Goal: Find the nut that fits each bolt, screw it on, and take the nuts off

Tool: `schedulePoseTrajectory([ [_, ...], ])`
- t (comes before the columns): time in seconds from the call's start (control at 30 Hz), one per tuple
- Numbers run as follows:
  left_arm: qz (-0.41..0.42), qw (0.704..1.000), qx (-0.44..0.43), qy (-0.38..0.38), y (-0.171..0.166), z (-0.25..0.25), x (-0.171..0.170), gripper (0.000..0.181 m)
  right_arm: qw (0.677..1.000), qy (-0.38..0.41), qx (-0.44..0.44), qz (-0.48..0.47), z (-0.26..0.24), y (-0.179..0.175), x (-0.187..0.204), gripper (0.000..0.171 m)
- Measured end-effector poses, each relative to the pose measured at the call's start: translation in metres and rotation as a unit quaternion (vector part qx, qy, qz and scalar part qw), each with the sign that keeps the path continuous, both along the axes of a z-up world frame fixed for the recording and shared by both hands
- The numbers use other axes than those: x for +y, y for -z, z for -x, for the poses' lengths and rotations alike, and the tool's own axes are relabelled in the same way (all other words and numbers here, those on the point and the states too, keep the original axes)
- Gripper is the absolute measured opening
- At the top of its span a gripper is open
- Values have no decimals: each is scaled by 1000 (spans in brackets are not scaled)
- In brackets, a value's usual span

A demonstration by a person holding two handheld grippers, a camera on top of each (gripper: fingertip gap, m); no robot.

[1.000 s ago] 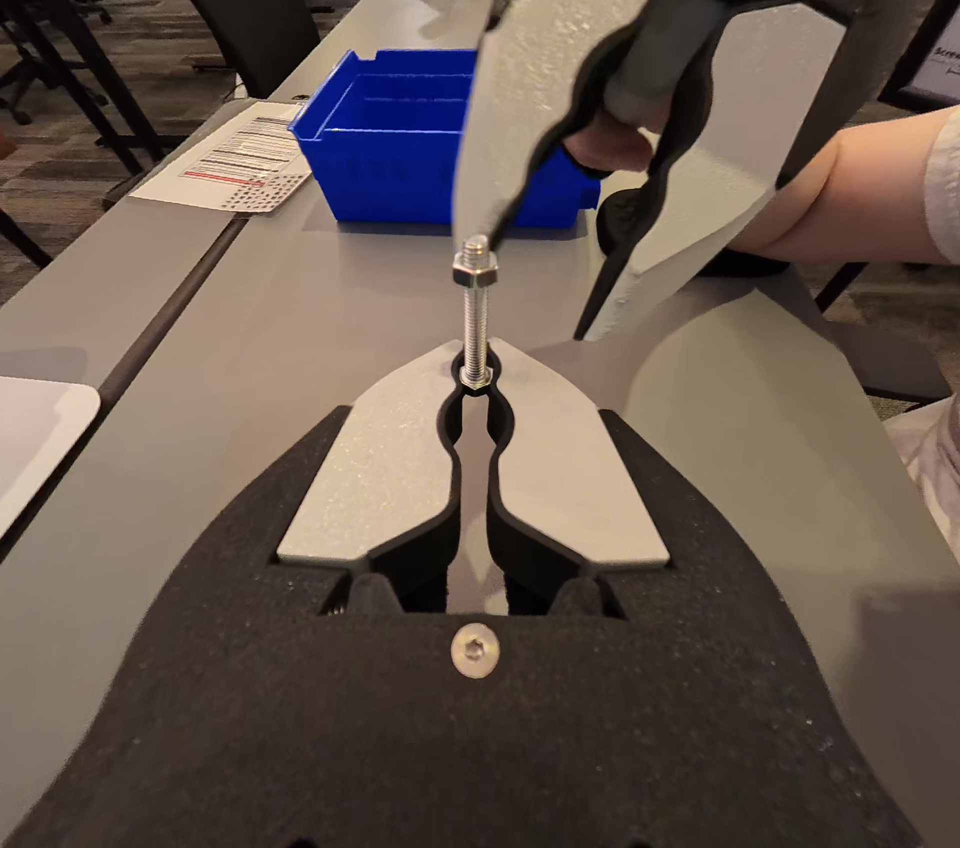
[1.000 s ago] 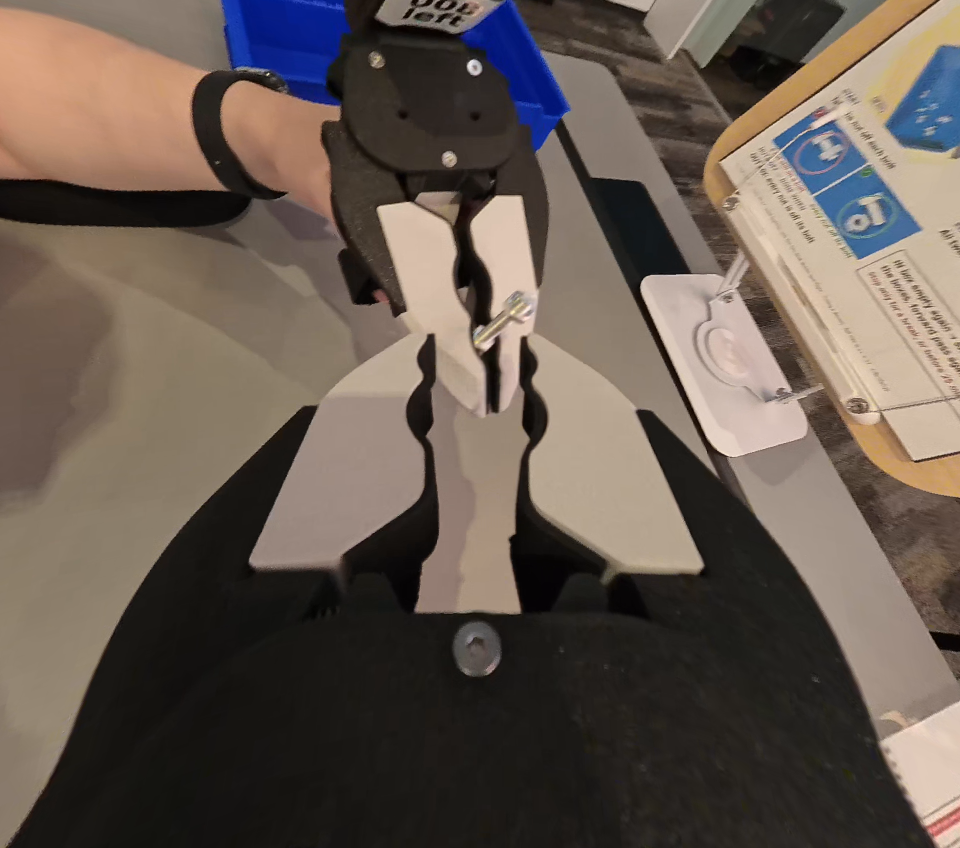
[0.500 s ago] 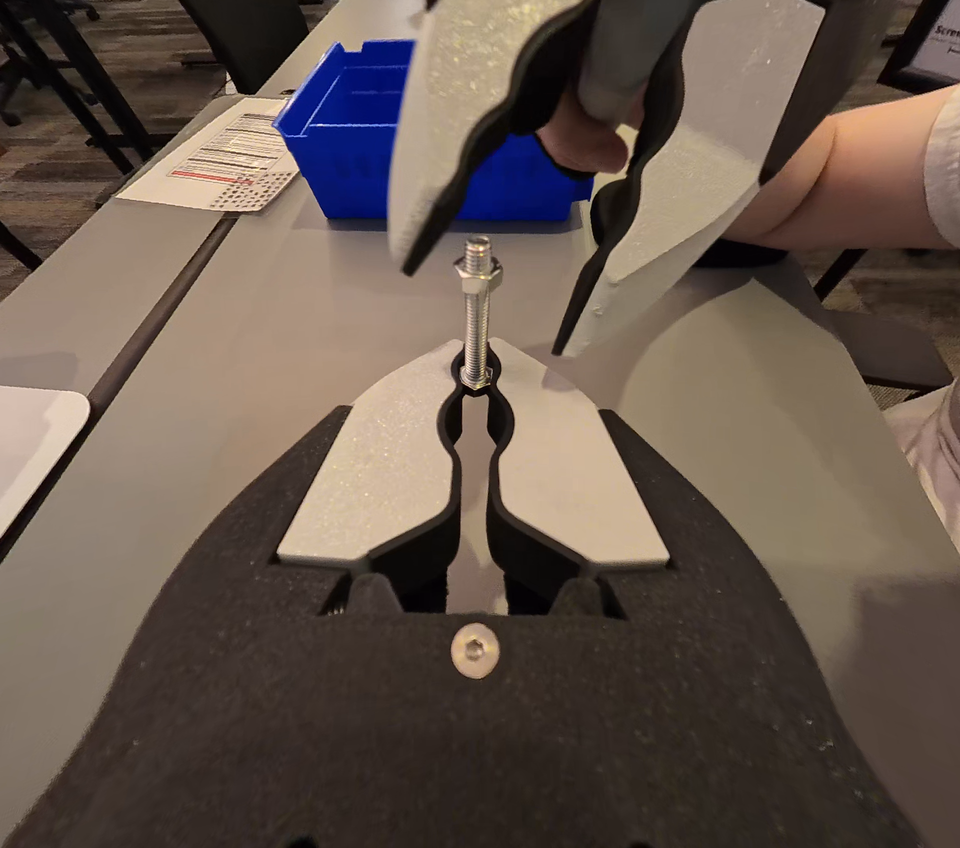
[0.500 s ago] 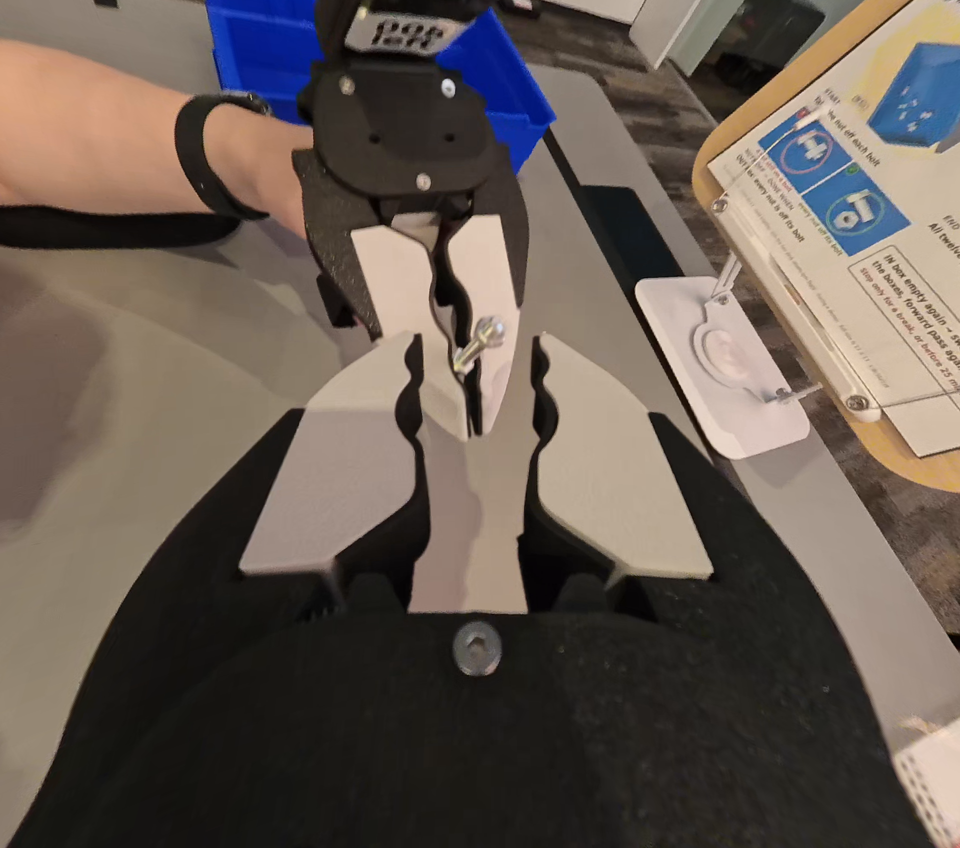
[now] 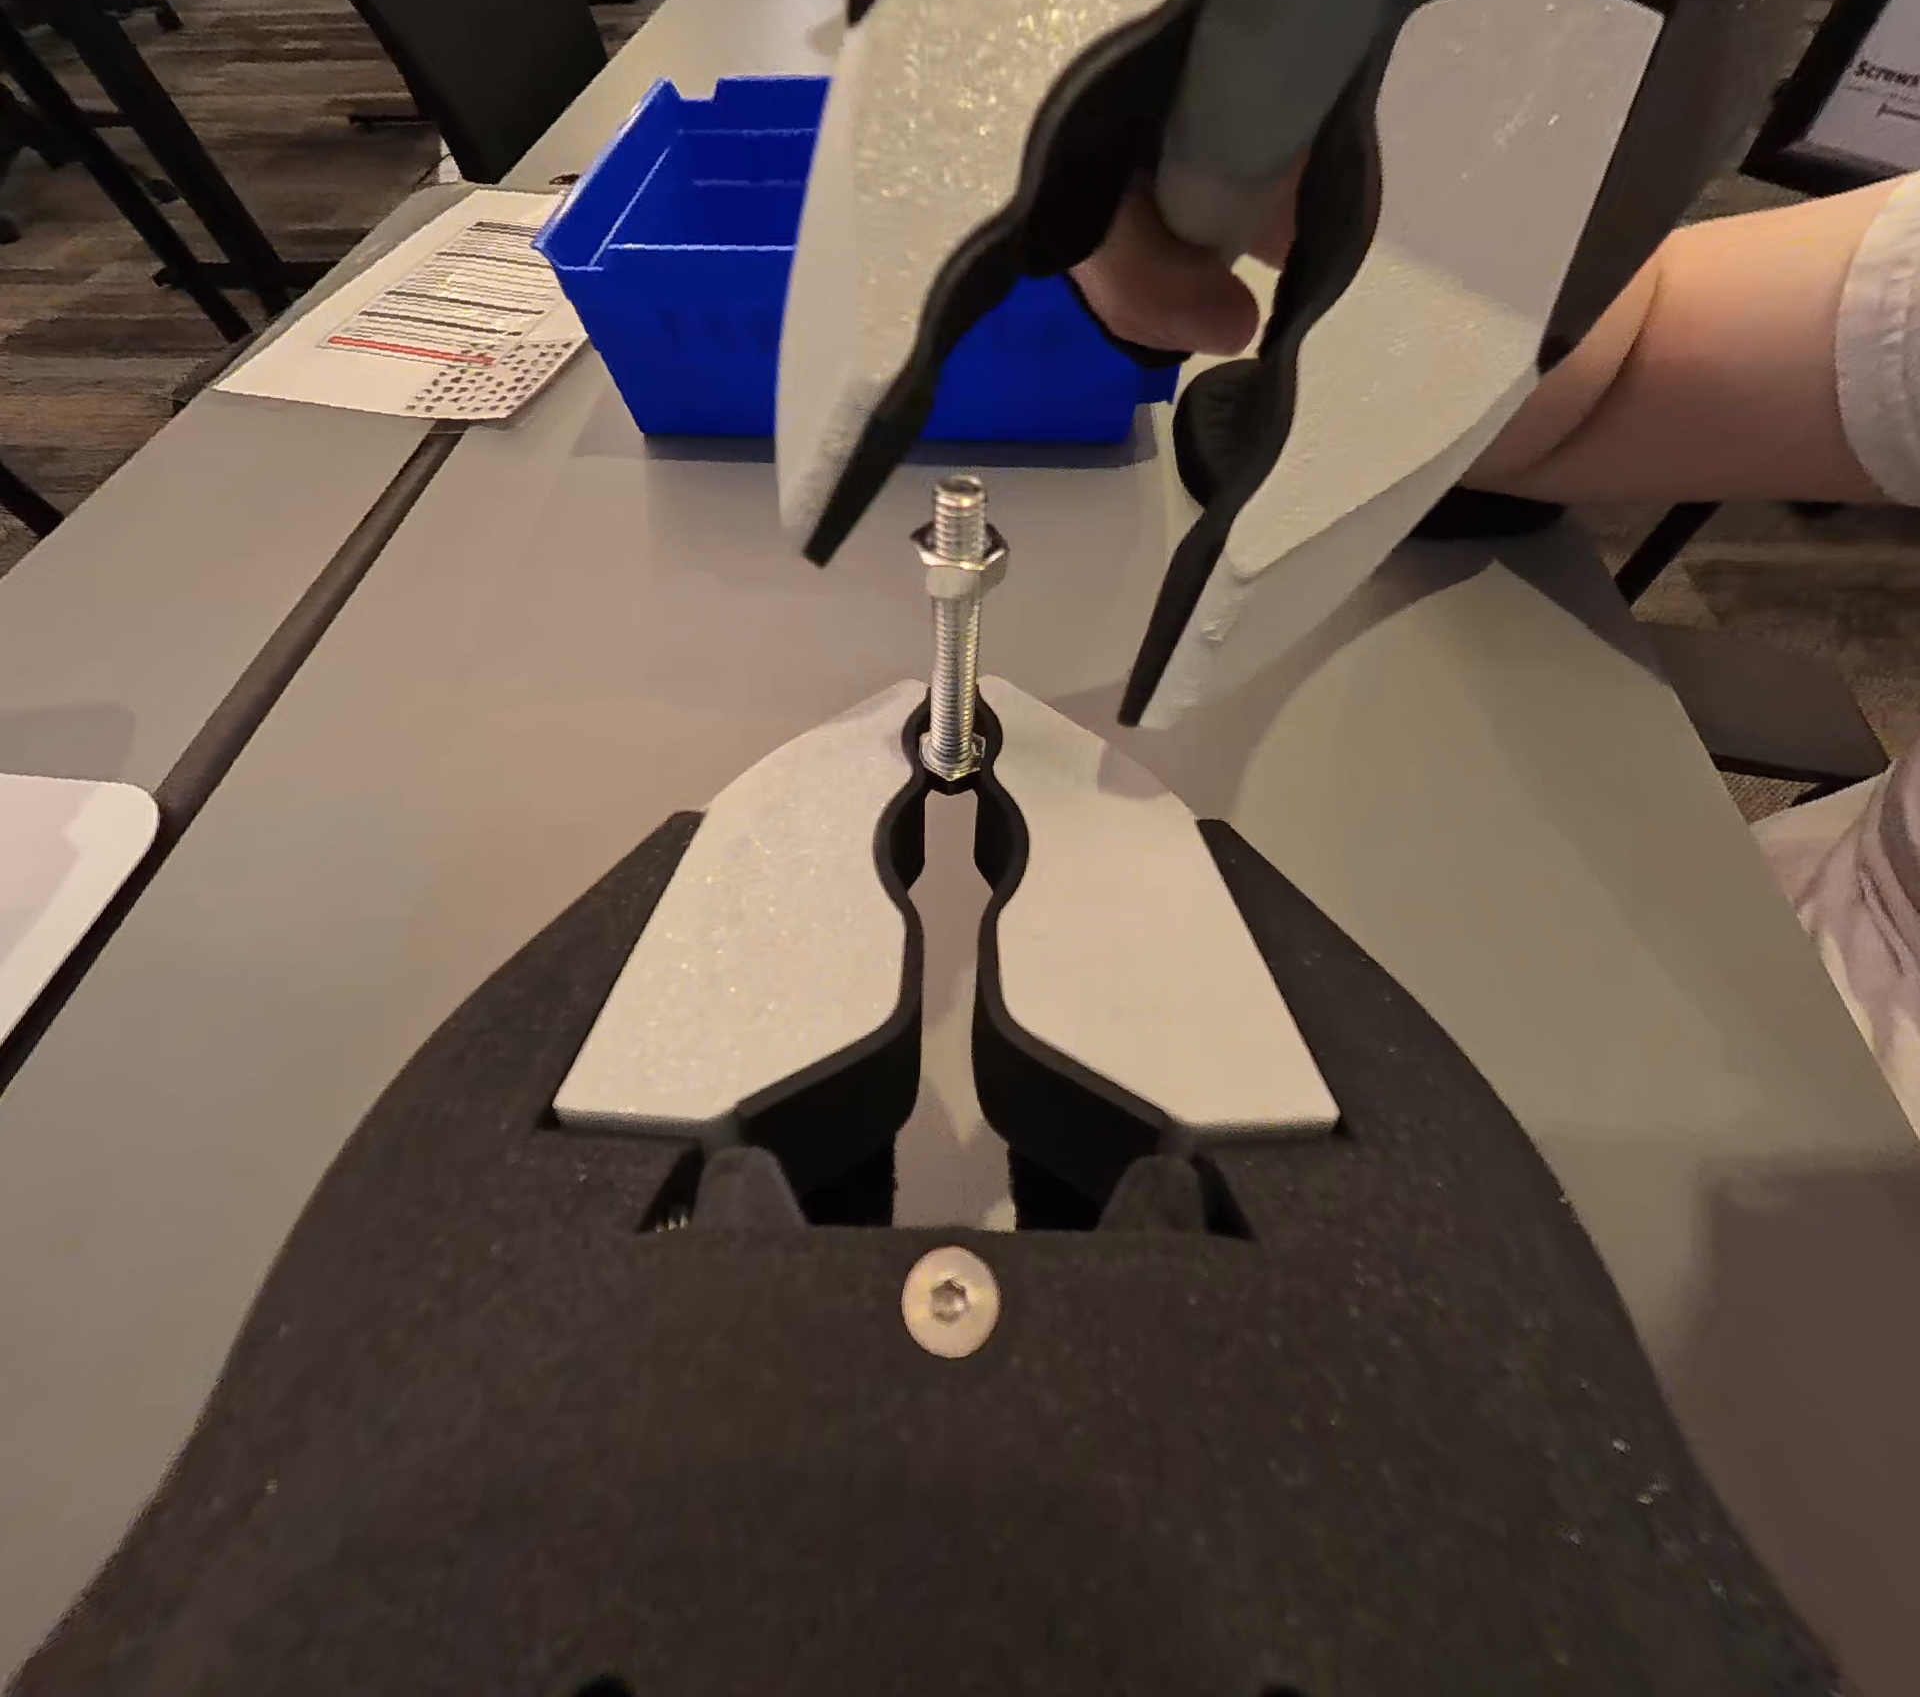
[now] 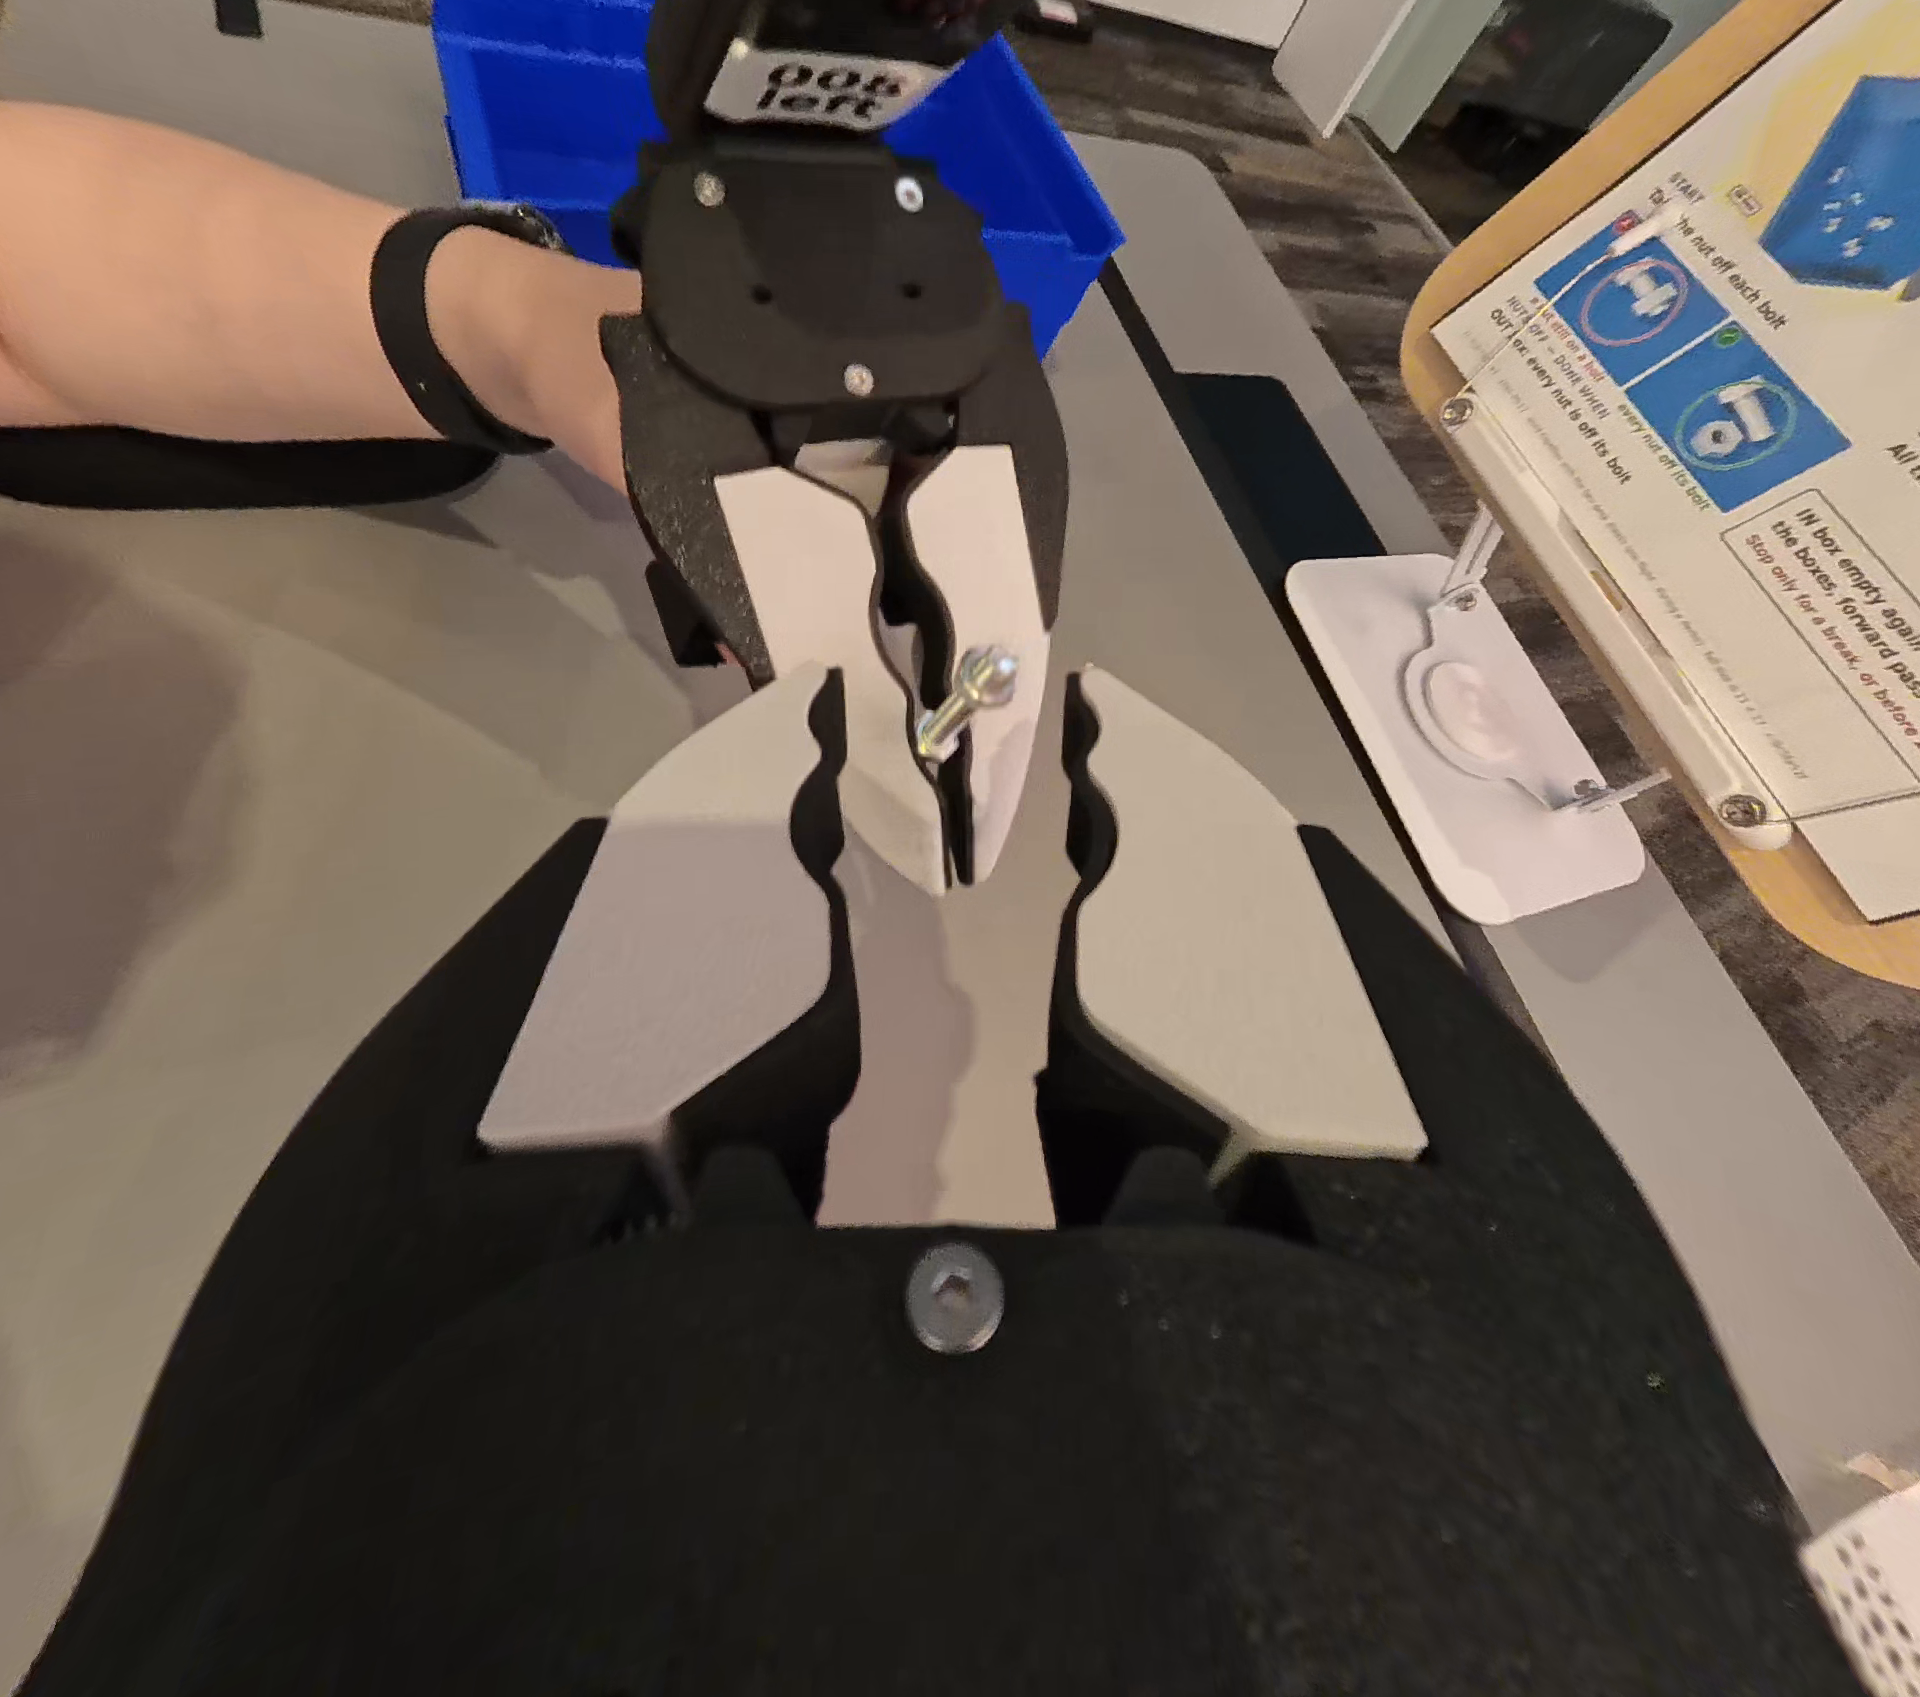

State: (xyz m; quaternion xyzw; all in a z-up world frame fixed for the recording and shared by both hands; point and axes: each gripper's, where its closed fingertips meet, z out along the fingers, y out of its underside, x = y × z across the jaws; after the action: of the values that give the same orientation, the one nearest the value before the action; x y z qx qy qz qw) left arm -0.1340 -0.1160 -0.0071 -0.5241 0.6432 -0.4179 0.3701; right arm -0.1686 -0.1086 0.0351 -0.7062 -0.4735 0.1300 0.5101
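Only the bolt head hides between the left gripper jaws.

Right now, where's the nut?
Left wrist view, centre: nut is threaded near the top of the bolt held upright by the left gripper, between the right gripper's open fingers.

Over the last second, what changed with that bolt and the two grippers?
The right gripper let go of the nut, opened wide and lifted away from it. The left gripper kept its grip on the bolt, upright, nut near the top. The blue bin stayed put.
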Motion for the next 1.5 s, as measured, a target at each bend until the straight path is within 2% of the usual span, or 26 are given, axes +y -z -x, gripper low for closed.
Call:
schedulePoseTrajectory([
  [0.13,-4,1000,2,-21,0,1,8,3,1000,-17,-17,15,2,5,-7,40],
  [0.17,2,1000,-2,-30,-2,3,13,3,999,-25,-33,25,1,8,-12,27],
  [0.2,14,999,-10,-31,-5,4,15,3,998,-29,-40,32,0,10,-15,25],
  [0.27,37,999,-20,-19,-9,5,12,3,999,-12,-32,16,-1,4,-11,25],
  [0.37,30,999,-16,8,-7,3,0,3,999,14,-26,-19,-4,-2,-1,33],
  [0.57,7,1000,-2,0,-1,1,1,3,999,-16,-29,-3,3,3,-9,37],
  [0.63,17,1000,-9,-9,-4,3,6,3,998,-27,-54,14,-1,9,-15,19],
  [0.73,38,999,-19,7,-7,4,2,3,999,0,-49,-13,-6,1,-7,23],
  [0.87,24,999,-8,21,-2,0,-6,3,999,-6,-19,-30,2,-4,-4,34],
  [0.97,14,1000,-6,10,-2,0,-2,3,999,-15,-42,-17,2,3,-8,36],
  [1.03,20,1000,-14,0,-5,2,3,3,997,-25,-69,5,-2,11,-14,20],
  [1.07,30,999,-22,-1,-8,3,4,3,997,-26,-68,10,-2,11,-15,20],
  [1.23,38,999,-19,25,-6,2,-6,3,999,7,-36,-27,-3,-2,-3,31],
  [1.37,17,1000,-6,17,-1,0,-5,3,1000,-18,-24,-4,4,1,-10,35],
  [1.4,15,1000,-6,8,-1,0,-2,3,999,-12,-30,0,1,2,-9,33],
  [1.47,27,1000,-13,-2,-4,2,4,3,998,-23,-44,24,-1,8,-15,18],
  [1.5,35,999,-16,-1,-6,2,4,3,999,-21,-37,27,-2,6,-14,18],
])
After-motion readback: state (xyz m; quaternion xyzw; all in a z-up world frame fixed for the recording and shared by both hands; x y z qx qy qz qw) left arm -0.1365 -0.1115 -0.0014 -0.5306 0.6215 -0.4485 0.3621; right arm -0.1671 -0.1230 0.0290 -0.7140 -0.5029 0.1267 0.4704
